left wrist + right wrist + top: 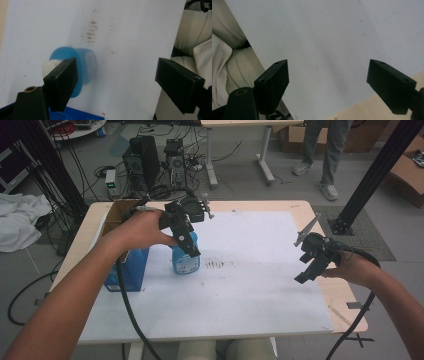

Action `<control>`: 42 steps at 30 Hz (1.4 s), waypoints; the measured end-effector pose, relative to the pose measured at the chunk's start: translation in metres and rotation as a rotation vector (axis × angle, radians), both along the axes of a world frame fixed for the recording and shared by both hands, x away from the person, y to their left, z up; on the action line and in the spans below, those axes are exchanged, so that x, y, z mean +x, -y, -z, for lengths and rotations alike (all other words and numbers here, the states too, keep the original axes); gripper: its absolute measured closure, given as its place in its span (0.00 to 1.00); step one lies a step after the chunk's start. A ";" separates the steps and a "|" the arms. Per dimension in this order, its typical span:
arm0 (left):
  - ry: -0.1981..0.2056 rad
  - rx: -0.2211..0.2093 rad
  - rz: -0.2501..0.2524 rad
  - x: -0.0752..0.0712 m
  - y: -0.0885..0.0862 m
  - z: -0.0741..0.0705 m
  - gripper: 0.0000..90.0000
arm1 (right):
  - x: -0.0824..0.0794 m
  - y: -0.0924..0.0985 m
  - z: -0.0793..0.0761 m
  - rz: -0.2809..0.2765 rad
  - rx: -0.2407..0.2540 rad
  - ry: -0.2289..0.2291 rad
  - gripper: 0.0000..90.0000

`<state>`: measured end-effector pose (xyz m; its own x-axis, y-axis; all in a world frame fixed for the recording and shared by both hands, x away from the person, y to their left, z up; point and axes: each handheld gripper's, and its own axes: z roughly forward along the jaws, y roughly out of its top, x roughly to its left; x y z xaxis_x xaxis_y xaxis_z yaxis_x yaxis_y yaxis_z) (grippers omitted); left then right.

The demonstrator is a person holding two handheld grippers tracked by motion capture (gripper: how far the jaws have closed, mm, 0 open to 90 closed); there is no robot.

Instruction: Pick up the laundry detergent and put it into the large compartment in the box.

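Note:
A blue bottle [184, 262] with a label stands on the white sheet [260, 285], left of centre. My left gripper [192, 249] hangs right above it, pointing down. In the left gripper view the bottle [85, 65] is seen from above with its white top [48, 68]; it lies under the left jaw, not between the jaws. The left gripper [117, 82] is open wide and holds nothing. My right gripper [307, 270] hovers over the sheet's right edge. In its own view the right gripper [328, 83] is open and empty above the bare sheet [324, 37].
A blue box [129, 270] stands just left of the bottle, with an open cardboard box [116, 210] behind it. Dark smudges [217, 264] mark the sheet beside the bottle. A black frame post [370, 175] rises at the far right. Computers [145, 160] and cables sit on the floor behind.

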<state>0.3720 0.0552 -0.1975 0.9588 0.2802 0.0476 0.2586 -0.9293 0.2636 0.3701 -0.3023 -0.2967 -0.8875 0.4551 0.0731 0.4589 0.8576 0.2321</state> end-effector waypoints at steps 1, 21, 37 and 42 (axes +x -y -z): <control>0.001 -0.001 -0.001 0.000 0.000 -0.001 0.21 | 0.000 0.000 0.000 0.001 0.000 -0.001 0.20; 0.037 0.001 -0.039 0.028 -0.009 -0.014 0.21 | 0.005 0.002 0.000 0.010 -0.001 0.000 0.20; 0.024 -0.007 -0.015 0.050 -0.024 -0.004 0.21 | 0.011 -0.002 0.000 0.010 -0.007 -0.006 0.20; 0.007 -0.008 -0.012 0.055 -0.026 0.002 0.21 | 0.012 -0.003 0.000 0.013 -0.009 -0.011 0.20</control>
<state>0.4267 0.0813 -0.1996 0.9549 0.2924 0.0517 0.2681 -0.9240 0.2727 0.3824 -0.2995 -0.2966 -0.8809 0.4669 0.0784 0.4720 0.8538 0.2196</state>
